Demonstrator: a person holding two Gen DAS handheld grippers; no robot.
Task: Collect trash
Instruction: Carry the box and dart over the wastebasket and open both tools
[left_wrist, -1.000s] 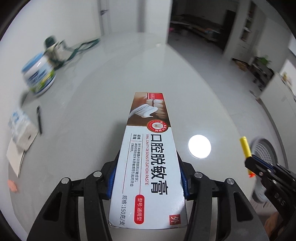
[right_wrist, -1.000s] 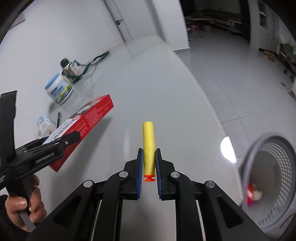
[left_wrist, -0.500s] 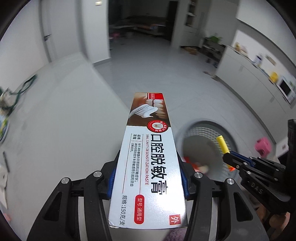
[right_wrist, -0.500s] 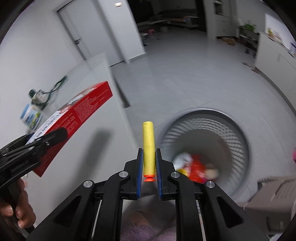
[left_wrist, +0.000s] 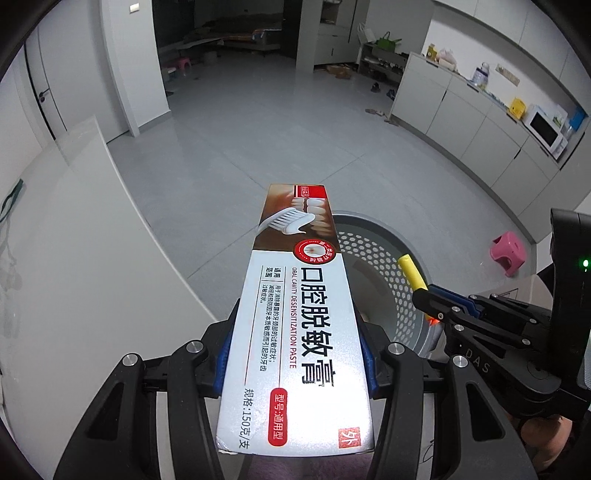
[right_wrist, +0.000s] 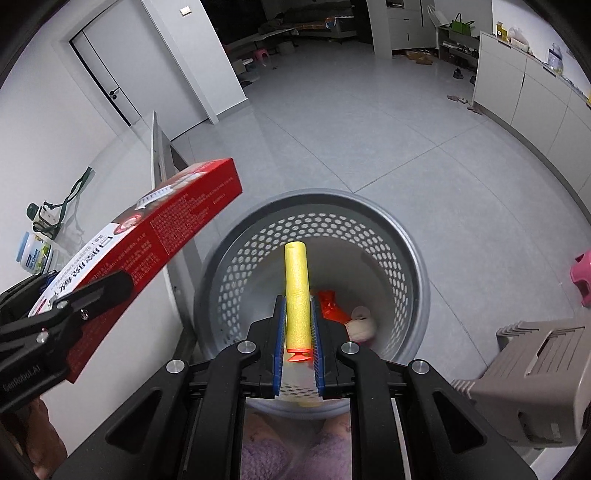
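My left gripper (left_wrist: 295, 350) is shut on a long toothpaste box (left_wrist: 299, 314), white and red with a toothbrush picture. Its far end reaches over the rim of the grey perforated waste basket (left_wrist: 380, 291). From the right wrist view the same box (right_wrist: 155, 236) hangs at the left, beside the basket (right_wrist: 406, 258) and over the table edge. My right gripper (right_wrist: 298, 317) is shut on a yellow foam dart (right_wrist: 296, 291) with an orange tip, held straight over the basket mouth. A red wrapper (right_wrist: 330, 306) and a white wad (right_wrist: 364, 323) lie in the basket.
A white table (left_wrist: 74, 295) runs along the left, with a blue-lidded jar (right_wrist: 35, 256) and a green strap (right_wrist: 72, 194) on it. A beige step stool (right_wrist: 535, 373) stands right of the basket, a pink stool (left_wrist: 508, 254) farther off. Grey tiled floor spreads beyond.
Both grippers swung off the table to the right, still holding the box and the dart. The basket now lies under the dart and next to the box.
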